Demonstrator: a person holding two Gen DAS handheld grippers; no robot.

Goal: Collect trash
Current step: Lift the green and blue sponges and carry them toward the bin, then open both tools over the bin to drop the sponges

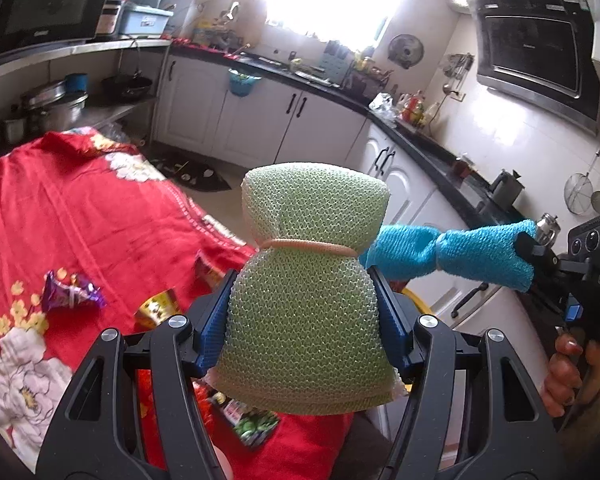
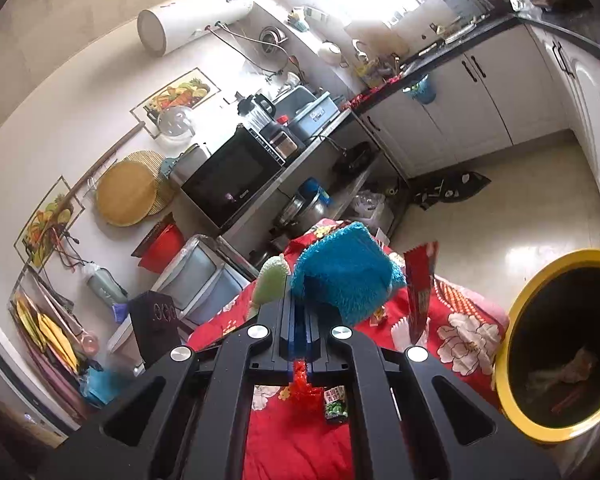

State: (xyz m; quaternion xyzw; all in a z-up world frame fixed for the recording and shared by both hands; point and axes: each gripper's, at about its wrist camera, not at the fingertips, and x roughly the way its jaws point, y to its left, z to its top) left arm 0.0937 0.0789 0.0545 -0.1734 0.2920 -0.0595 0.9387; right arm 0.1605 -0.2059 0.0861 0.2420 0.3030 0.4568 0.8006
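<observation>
- left wrist view: the left gripper point(image 1: 303, 316) pinches a green mesh scourer point(image 1: 314, 280) between its blue pads, gripping the lower half below the elastic band point(image 1: 312, 246) cinched round its waist.
- right wrist view: the right gripper point(image 2: 298, 320) has its jaws pressed tight together on an edge of a blue scrubbing cloth point(image 2: 346, 270); in the left view the same cloth reads as a bunched roll held out level above the table edge.
- both pieces look light, soft and springy; i'd judge them hard to drop and impossible to break, though the mesh could slide out if the squeeze eases. the waist under the band seems the surest place to hold.
- just beyond the blue cloth a red wrapper point(image 2: 420, 292) stands up in the air; i cannot tell what holds it.
- below, the red floral tablecloth point(image 1: 80, 216) carries loose litter: a purple sweet wrapper point(image 1: 70, 294), a gold one point(image 1: 158, 310) and a small green packet point(image 2: 335, 404).
- a yellow-rimmed bin point(image 2: 512, 332) sits just beside the table on the right, some scraps already inside.
</observation>
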